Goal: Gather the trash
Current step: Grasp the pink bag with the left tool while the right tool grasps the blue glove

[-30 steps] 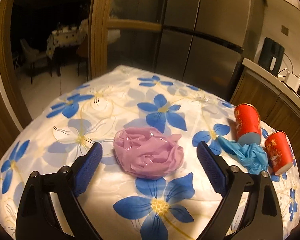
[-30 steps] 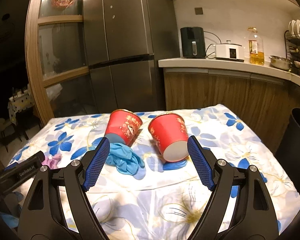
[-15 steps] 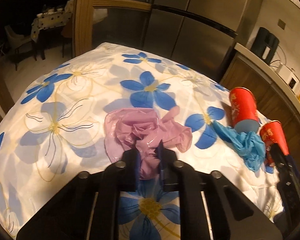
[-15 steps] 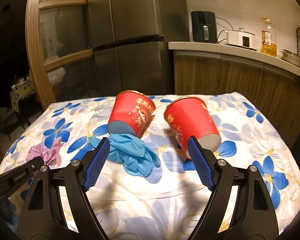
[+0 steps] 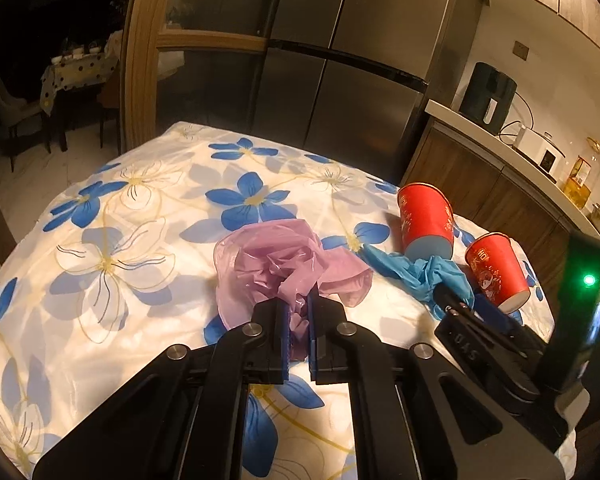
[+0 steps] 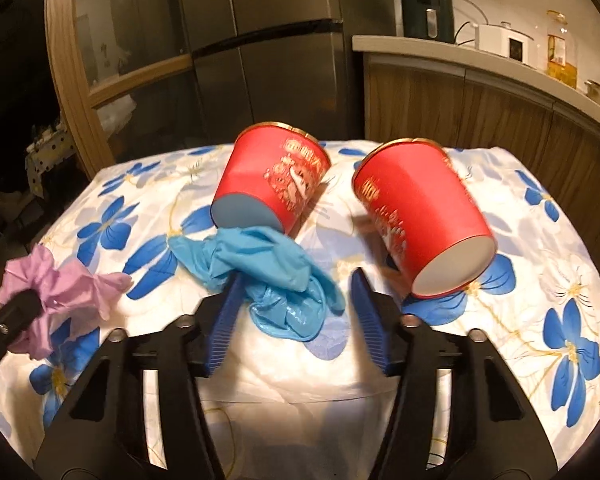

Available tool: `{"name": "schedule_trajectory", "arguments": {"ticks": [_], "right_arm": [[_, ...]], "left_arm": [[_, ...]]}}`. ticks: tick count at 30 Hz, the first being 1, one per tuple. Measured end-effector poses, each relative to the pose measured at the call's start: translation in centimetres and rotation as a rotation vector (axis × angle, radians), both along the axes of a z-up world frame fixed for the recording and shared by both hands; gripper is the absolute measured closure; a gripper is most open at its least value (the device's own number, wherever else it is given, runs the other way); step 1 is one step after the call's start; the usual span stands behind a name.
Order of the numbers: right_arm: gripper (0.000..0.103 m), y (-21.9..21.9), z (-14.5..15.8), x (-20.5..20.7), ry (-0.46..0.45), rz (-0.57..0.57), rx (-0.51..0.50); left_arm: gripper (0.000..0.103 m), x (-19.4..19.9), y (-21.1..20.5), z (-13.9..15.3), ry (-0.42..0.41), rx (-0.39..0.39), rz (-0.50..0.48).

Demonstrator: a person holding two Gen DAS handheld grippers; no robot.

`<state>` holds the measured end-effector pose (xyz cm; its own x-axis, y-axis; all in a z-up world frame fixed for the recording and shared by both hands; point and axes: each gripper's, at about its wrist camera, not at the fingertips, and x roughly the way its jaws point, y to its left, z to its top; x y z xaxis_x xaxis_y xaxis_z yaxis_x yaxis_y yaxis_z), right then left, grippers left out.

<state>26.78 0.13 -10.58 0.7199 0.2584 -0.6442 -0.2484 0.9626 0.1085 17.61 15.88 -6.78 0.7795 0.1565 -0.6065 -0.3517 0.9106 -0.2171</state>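
Purple plastic bag (image 5: 284, 264) sat pinched between my left fingers (image 5: 298, 334). My right fingers (image 6: 298, 316), half-open, had just been closing around the blue glove (image 6: 276, 276); I judged they should squeeze its bulk before lifting.

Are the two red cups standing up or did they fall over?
Fallen over. Both red cups lie on their sides on the flowered tablecloth, bottoms facing the camera, gold rims pointing away.

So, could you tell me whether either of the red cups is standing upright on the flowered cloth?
No, both red cups lie tipped on their sides on the flowered cloth, bases facing the camera.
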Motion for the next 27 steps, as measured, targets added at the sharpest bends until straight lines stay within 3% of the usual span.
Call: {"name": "schedule_trajectory", "arguments": {"ticks": [4,7,15,27], "right_arm": [[0.086,0.3,-0.1,0.0,0.008,0.027,0.002],[0.094,0.2,0.4,-0.5,-0.008,0.047,0.012],[0.099,-0.8,2.3,-3.5,-0.092,0.076,0.016],[0.1,-6.3,6.5,-8.2,-0.193,0.016,0.105]], "left_arm": [[0.097,-0.1,0.0,0.2,-0.004,0.003,0.001],[0.097,-0.2,-0.1,0.4,-0.007,0.009,0.004],[0.097,-1.1,-0.5,1.3,-0.032,0.022,0.006],[0.097,-2.0,-4.5,2.7,-0.069,0.057,-0.058]]}}
